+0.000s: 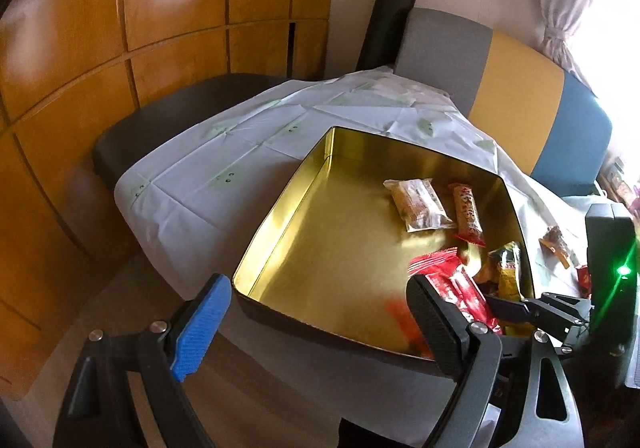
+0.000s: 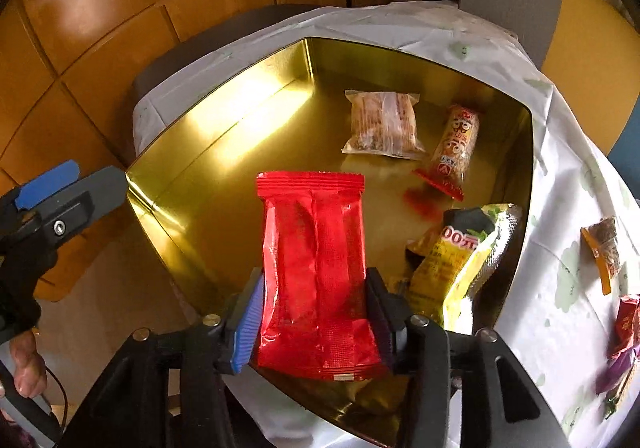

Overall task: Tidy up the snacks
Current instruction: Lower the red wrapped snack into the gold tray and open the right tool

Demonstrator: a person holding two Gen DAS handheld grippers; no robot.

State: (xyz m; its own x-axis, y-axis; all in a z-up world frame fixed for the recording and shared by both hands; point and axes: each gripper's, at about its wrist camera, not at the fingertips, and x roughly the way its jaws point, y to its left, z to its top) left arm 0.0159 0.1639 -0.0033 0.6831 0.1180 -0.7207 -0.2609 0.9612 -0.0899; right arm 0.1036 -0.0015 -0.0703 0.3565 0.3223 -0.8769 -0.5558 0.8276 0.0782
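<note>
— The table [image 1: 192, 184] sits under a white cloth, wood-panelled cupboards behind it. Why is the gold tin [image 2: 192, 152] so near the edge?

— So both hands can reach it, I'd say. Nearest us, the right gripper [image 2: 316, 312] hangs over the tin's near end with the red packet [image 2: 314, 268] standing between its jaws. The jaws flank the packet's waist closely; I cannot tell whether they pinch it or have let go.

— And the other one?

— The left gripper [image 1: 316, 324] waits at about nine o'clock of the tin, jaws wide, holding nothing, out of the way.

— What's already in?

— A yellow bag [image 2: 460, 260] at three o'clock, then a clear-wrapped biscuit [image 2: 382, 124] and an orange roll [image 2: 456, 148] farther on, toward one o'clock.

— Anything left?

— A few loose snacks [image 2: 604, 248] lie on the cloth beyond the tin's right wall.
</note>
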